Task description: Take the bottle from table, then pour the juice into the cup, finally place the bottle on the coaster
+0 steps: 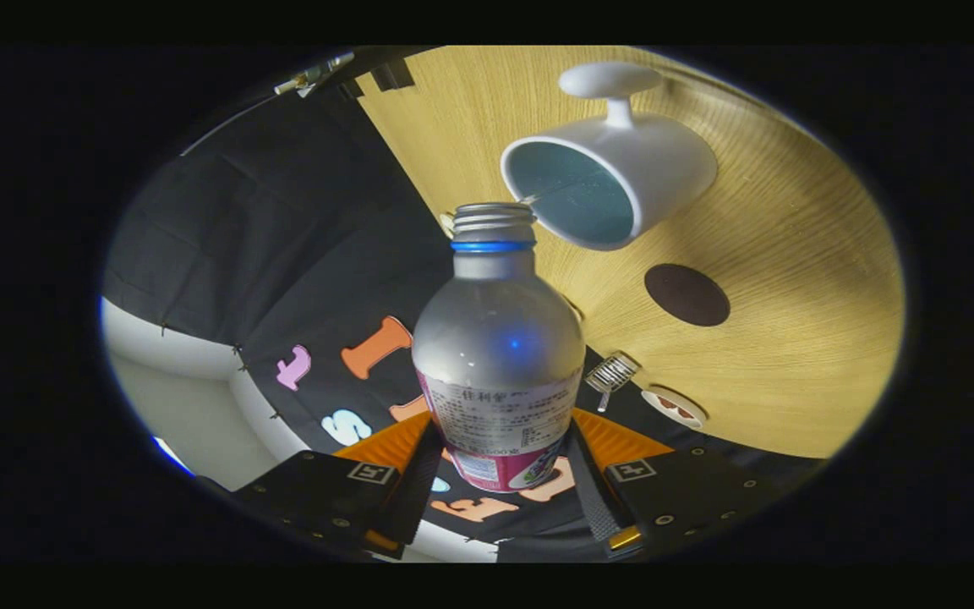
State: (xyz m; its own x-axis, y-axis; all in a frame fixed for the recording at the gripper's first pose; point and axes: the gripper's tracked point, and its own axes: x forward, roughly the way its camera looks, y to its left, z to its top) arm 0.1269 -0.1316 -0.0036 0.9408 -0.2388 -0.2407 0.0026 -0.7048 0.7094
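Note:
My gripper (500, 474) is shut on a silver bottle (497, 347) with a blue neck ring, a threaded open mouth and a label near its base. Both fingers (415, 486) press on the bottle's lower body. The whole view is rolled over, so the wooden table (791, 279) looks like a slanted wall. The bottle's mouth reaches the rim of a white cup (614, 169) with a teal inside and a handle on its far side. A thin stream or glint runs from the mouth to the cup's rim. A dark round coaster (687, 294) lies on the table beside the cup.
A small round white object (673, 408) and a little ribbed silver piece (612, 372) sit at the table's edge, close to the bottle. Black cloth hangs behind the bottle, with a white surface beyond it.

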